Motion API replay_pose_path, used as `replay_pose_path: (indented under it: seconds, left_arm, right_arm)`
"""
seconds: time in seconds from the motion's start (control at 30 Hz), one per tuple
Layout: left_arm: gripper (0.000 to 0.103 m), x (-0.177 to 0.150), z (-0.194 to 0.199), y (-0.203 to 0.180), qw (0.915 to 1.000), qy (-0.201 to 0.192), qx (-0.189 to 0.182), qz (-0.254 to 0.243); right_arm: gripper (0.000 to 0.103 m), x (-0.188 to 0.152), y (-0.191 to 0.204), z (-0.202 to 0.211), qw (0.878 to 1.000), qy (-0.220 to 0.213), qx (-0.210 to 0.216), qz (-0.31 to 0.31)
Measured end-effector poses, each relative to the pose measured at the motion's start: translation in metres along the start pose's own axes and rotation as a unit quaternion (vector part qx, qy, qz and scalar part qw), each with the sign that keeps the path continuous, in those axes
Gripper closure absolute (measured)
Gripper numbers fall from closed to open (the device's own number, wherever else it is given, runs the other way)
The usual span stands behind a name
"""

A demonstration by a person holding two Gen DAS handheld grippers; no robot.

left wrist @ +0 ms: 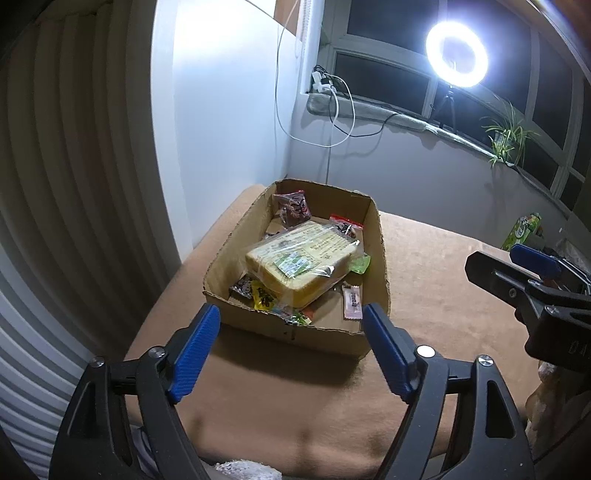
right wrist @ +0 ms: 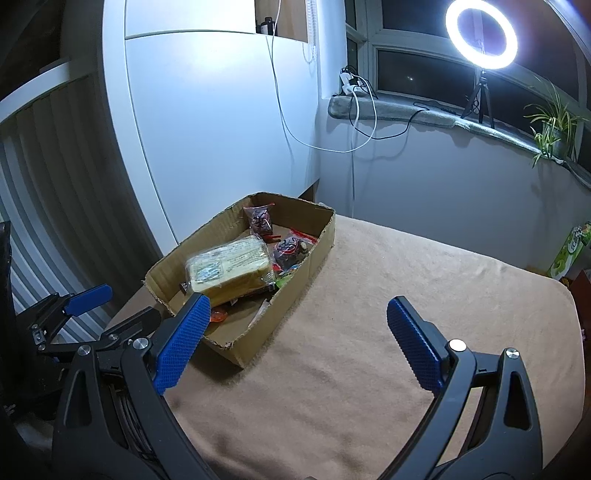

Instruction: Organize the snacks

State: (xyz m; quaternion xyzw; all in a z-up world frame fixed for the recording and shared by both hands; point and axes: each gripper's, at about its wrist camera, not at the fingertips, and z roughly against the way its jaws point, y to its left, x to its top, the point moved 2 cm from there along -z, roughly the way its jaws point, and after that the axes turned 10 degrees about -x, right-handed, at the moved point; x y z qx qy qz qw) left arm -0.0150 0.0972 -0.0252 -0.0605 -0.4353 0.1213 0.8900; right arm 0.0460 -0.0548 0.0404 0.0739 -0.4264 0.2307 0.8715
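- At the far left of the blanket-covered surface (right wrist: 369,332), against a white cabinet (right wrist: 221,110), sits an open cardboard box (left wrist: 317,339) with torn rims.
- Inside the box, a wrapped loaf of sliced bread (left wrist: 303,258) lies tilted on top of smaller snack packets; its clear wrapper carries a printed label.
- Two dark red packets (left wrist: 291,206) are at the box's far end, one leaning against the back wall; yellow, green and pink sachets (left wrist: 351,301) poke out from under the bread at the near end.
- The left gripper (left wrist: 291,317) hovers just before the box's near wall, its blue fingers (left wrist: 195,350) released and spread wide, with nothing between them.
- The right gripper (right wrist: 295,317) hangs over bare blanket beside the box's long right wall, its fingers likewise released and empty.
- Further right, the blanket is bare up to a green carton (right wrist: 569,254) near the far right edge.
- Behind, a lit ring light (right wrist: 480,33) on a tripod and a potted spider plant (right wrist: 554,125) stand on the window sill, with white cables hanging at the sill's left end.
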Motion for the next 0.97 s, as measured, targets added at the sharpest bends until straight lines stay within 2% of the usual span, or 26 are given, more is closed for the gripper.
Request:
replay_pose_path:
  seconds: [0.97]
  left_arm:
    - [0.022,-0.0019,0.0005,-0.0041,0.9999,0.001,0.016,-0.006]
  right_arm:
    - [0.005,-0.0042,-0.0023,0.0002,1.0,-0.002,-0.008,0.002]
